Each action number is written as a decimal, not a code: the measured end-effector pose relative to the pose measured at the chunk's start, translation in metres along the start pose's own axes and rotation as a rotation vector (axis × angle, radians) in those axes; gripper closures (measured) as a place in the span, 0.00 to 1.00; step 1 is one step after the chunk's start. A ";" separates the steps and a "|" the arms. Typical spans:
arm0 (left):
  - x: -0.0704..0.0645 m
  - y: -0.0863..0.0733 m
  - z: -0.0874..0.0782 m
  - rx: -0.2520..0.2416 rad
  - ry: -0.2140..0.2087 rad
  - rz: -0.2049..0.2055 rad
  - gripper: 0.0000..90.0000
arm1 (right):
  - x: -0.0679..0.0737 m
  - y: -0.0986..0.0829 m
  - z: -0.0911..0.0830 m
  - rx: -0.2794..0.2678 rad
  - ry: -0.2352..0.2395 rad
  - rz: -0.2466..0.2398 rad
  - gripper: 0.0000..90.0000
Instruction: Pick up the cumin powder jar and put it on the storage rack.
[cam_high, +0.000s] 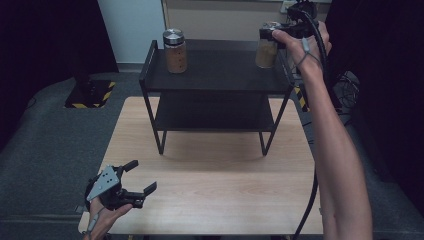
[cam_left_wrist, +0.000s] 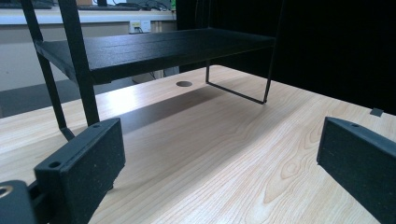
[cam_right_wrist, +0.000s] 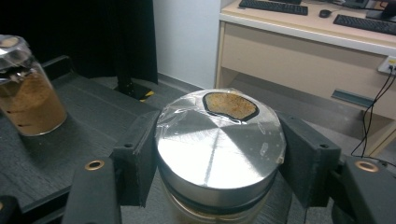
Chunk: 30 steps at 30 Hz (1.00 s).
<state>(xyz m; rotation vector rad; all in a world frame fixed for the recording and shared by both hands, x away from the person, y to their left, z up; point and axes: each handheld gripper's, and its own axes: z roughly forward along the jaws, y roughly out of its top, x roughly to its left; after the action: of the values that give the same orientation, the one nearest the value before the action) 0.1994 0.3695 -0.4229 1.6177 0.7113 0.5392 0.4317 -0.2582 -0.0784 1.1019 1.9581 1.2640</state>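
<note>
Right claw (cam_right_wrist: 219, 154) is clamped on the jar (cam_right_wrist: 219, 149) at the shelf's (cam_high: 220, 80) 2 o'clock corner, ready to lift; left claw (cam_high: 137, 177) rests apart on the bench (cam_high: 215, 190).

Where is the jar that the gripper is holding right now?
The held jar stands at the top shelf's right end in the high view, between the right gripper's jaws, opposite the other jar.

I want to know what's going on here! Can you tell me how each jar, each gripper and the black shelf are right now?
Right gripper: shut on the right jar's lid.
Right jar: lid on, gripped.
Left jar: upright on the top shelf, lid on.
Left gripper: open, holding nothing.
Black shelf: standing on the table.
</note>
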 end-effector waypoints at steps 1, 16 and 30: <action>0.000 0.000 0.000 0.000 -0.001 0.000 0.00 | -0.001 -0.001 0.001 0.003 0.004 0.003 0.39; 0.001 0.000 0.001 0.002 -0.004 0.001 0.00 | -0.008 -0.022 0.013 0.001 0.022 0.016 0.38; -0.002 0.001 0.002 0.005 -0.011 0.007 0.00 | -0.019 -0.044 -0.015 -0.121 0.044 0.066 0.08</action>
<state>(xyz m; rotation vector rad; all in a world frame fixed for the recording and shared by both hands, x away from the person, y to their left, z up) 0.1999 0.3666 -0.4222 1.6270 0.6994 0.5333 0.4142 -0.2909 -0.1125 1.0951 1.8637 1.4328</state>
